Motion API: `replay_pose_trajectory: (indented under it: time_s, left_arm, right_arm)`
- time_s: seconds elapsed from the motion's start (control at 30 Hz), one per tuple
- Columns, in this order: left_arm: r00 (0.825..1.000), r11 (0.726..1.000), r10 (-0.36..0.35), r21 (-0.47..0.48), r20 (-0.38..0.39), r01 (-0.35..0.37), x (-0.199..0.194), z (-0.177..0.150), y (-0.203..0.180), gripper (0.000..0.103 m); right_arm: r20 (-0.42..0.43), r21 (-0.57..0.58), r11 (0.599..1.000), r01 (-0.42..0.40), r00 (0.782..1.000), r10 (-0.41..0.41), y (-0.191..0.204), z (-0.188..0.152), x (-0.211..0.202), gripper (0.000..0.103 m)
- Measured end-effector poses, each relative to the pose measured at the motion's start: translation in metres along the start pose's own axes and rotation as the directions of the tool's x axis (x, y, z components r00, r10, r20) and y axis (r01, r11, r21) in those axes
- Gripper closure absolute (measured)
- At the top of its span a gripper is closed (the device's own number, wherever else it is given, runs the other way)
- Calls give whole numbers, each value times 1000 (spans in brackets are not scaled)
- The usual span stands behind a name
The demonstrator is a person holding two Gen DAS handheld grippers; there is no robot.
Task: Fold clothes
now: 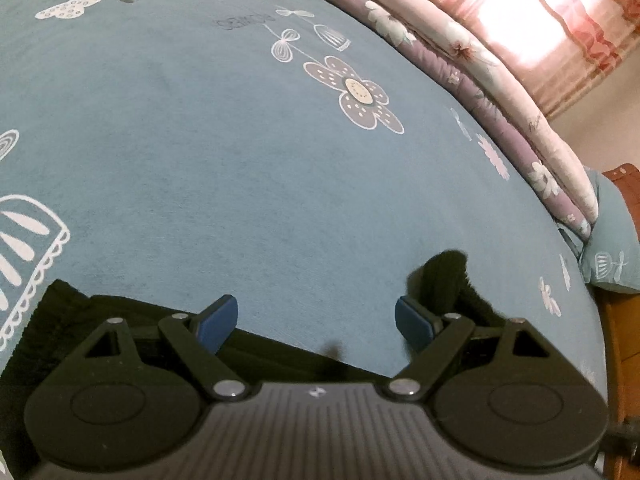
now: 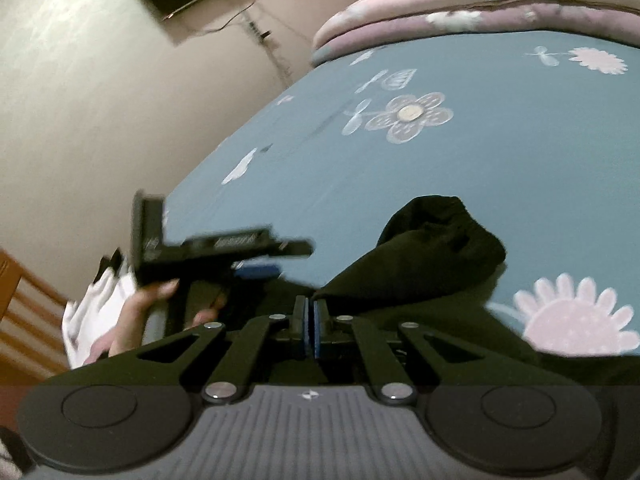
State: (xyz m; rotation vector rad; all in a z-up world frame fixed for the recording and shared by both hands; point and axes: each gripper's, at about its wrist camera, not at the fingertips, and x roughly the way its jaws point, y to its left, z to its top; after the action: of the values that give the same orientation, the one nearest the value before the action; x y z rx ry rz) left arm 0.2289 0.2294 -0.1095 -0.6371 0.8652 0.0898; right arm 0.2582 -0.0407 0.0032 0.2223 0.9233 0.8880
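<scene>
One black garment (image 2: 432, 248) is spread on the blue flowered bedsheet (image 1: 248, 168), a fold of it clamped between the closed fingers of the right gripper (image 2: 311, 330). Beside it the left gripper (image 1: 316, 322) is held with its fingers wide apart and empty, above the garment's edge; a folded pink quilt (image 1: 476, 64) is seen along the far side of the bed.

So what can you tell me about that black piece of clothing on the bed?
The black garment looks like soft, matte, slightly fuzzy fabric, crumpled rather than flat. It lies on the blue flowered bedsheet. One bunched part is raised into a hump, and the right claw is shut on its edge. The left claw hangs open over another part, gripping nothing.
</scene>
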Motion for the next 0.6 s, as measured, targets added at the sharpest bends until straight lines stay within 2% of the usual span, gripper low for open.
replay_pose_trajectory:
  time_s: [0.13,0.3,0.6]
  left_arm:
    - [1000,1000,0,-3,5,0,-1,1,2,17]
    - [1000,1000,2,-16,11,-2,-3,2,5,17]
    - [1000,1000,6,-11,8,-6,-1,1,4,17]
  right_arm:
    - [-73,-30,998,-46,996,43,17,-23,12,99]
    - [-172,-55,997,-54,984,43,25,-56,40,99]
    - [-338,-97,993,-74,941,37,40,-114,88,99]
